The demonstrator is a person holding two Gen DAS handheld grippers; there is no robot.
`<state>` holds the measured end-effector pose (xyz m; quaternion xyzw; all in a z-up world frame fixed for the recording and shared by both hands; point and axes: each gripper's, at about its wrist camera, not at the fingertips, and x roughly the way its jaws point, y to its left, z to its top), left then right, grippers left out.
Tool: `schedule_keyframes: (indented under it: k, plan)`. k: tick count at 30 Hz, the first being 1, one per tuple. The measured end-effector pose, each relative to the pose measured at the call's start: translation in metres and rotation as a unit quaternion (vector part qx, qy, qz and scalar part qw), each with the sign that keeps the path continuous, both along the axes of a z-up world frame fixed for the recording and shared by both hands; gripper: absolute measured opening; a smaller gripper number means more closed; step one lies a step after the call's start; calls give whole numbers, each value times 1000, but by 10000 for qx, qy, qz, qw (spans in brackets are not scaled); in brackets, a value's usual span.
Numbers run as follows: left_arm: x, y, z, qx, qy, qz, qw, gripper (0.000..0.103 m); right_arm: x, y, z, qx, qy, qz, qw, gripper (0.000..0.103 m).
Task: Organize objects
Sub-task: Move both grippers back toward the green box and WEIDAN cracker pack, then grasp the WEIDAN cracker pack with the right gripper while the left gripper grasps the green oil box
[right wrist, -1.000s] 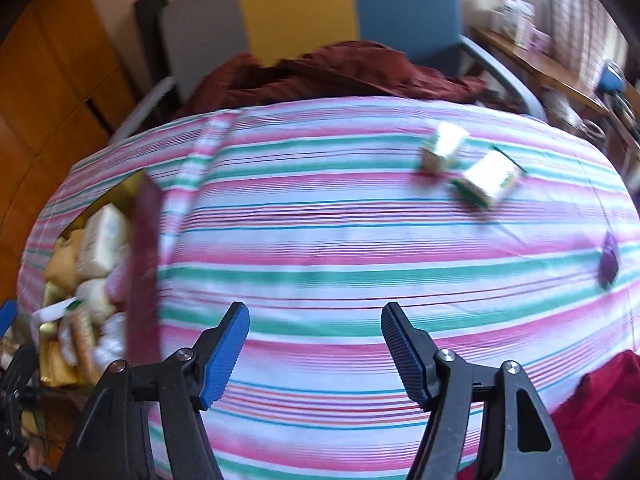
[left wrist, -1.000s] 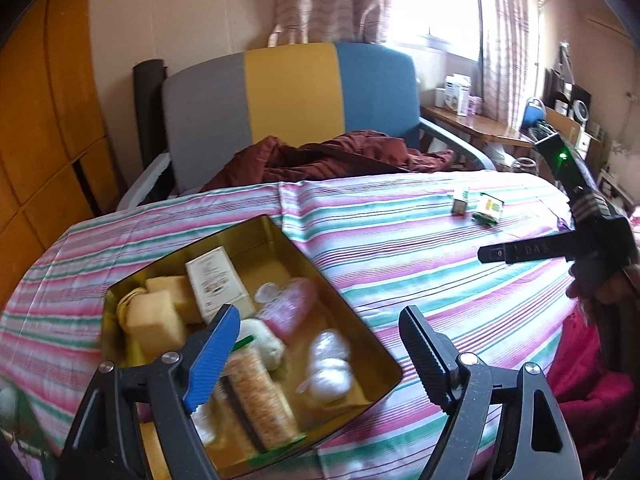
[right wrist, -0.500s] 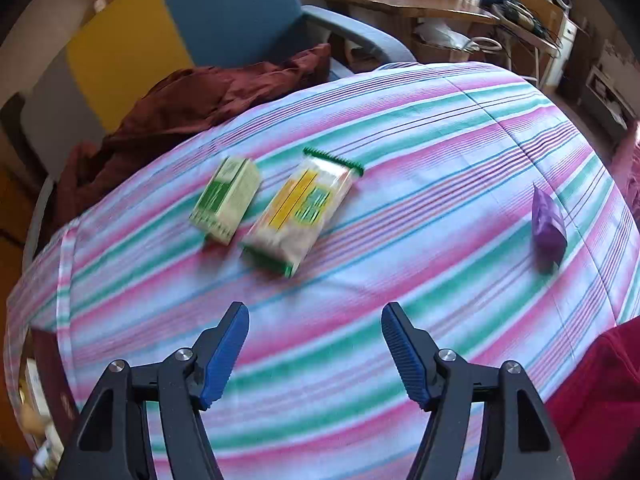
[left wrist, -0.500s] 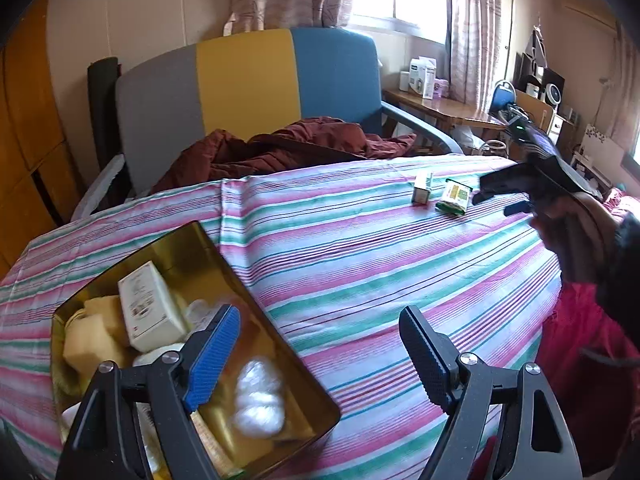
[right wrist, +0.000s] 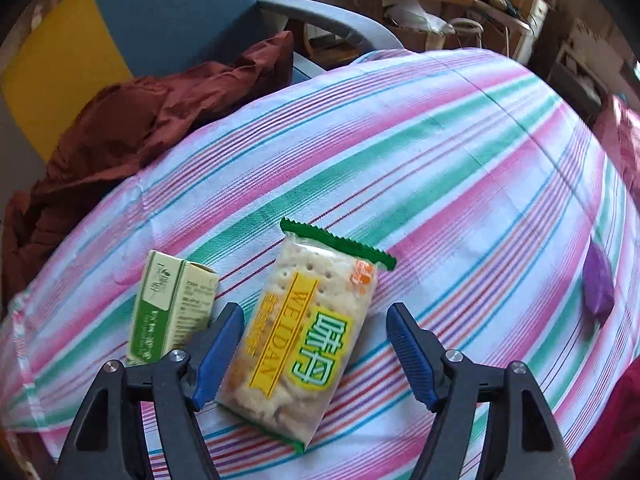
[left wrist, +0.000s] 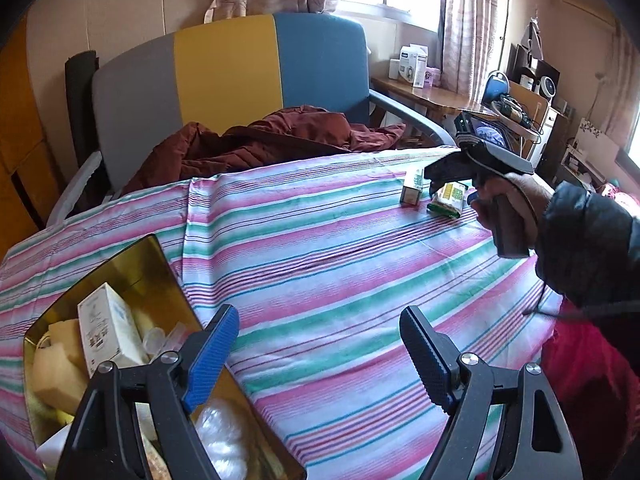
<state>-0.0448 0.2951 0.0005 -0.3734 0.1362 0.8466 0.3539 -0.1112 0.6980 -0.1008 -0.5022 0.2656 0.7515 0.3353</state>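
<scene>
My right gripper [right wrist: 314,352] hangs over the cracker packet [right wrist: 308,340] on the striped tablecloth [right wrist: 460,184], its jaws just widened and spread around it without touching. A small green box [right wrist: 170,312] lies just beside the packet. My left gripper [left wrist: 318,354] is spread and empty beside the gold tin [left wrist: 132,268]
</scene>
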Motion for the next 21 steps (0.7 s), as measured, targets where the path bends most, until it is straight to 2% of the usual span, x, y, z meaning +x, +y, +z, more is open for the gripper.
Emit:
schedule_keyframes:
  k: [4, 8, 13, 17, 21]
  plan:
    - [-7, 8, -1, 6, -80, 50, 10000, 83, 0, -11, 3, 150, -200, 805, 9964, 51]
    - [-11, 22, -3, -43, -148, 6, 9999, 83, 27, -22, 4, 5, -427, 1543, 9871, 48]
    - [-20, 55, -7, -75, -314, -108, 9994, 83, 74, -42, 3, -120, -627, 2148, 9746, 48]
    - [-28, 92, -10, -214, -271, -258, 9991, 83, 93, -56, 3, -25, -548, 2399, 9693, 48]
    - [-37, 128, -12, -312, -88, -417, 9986, 83, 99, -59, 2, 41, -380, 2416, 9696, 48]
